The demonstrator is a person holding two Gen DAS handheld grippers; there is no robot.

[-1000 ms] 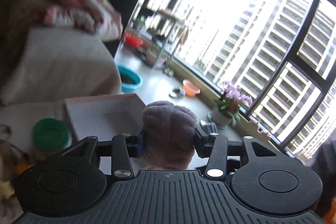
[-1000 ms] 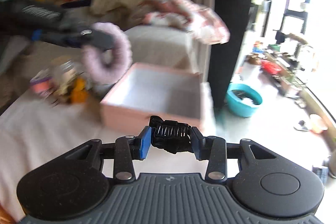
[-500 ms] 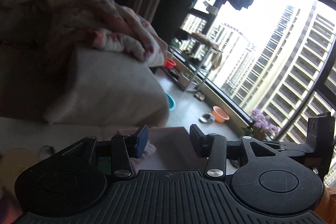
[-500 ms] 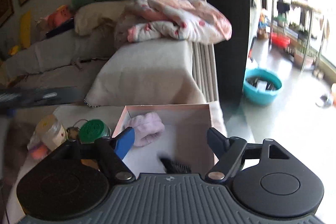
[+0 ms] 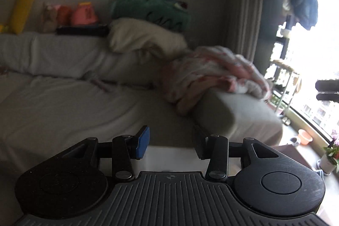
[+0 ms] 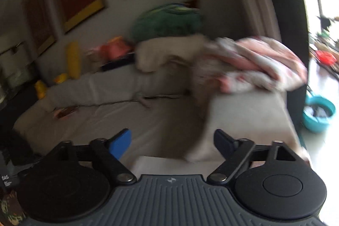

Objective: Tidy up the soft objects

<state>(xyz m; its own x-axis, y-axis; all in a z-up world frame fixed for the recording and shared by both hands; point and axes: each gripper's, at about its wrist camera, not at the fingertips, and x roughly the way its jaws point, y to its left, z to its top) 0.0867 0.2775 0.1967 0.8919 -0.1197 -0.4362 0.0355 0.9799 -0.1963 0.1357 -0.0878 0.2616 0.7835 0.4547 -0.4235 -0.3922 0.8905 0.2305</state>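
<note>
My left gripper (image 5: 170,141) is open with nothing between its fingers; only a pale strip of the box (image 5: 169,157) shows low between them. The jaws of my right gripper (image 6: 172,139) are opening wide, and nothing is between them either. Under it lies the box's pale rim (image 6: 165,164). Both grippers point over the grey sofa (image 5: 63,103). The fuzzy soft thing and the black clip are out of view. The right wrist view is blurred by motion.
A pink-and-white blanket (image 5: 218,75) lies bunched on the sofa arm, with a cream pillow (image 5: 144,39) and a green cushion (image 5: 152,7) behind. Framed pictures hang above. A teal basin (image 6: 318,112) sits on the floor by the window.
The left gripper let the fuzzy soft thing go into the pink box and the right dropped the black clip there. Both have swung up and left toward the sofa; the right jaws spread wider.
</note>
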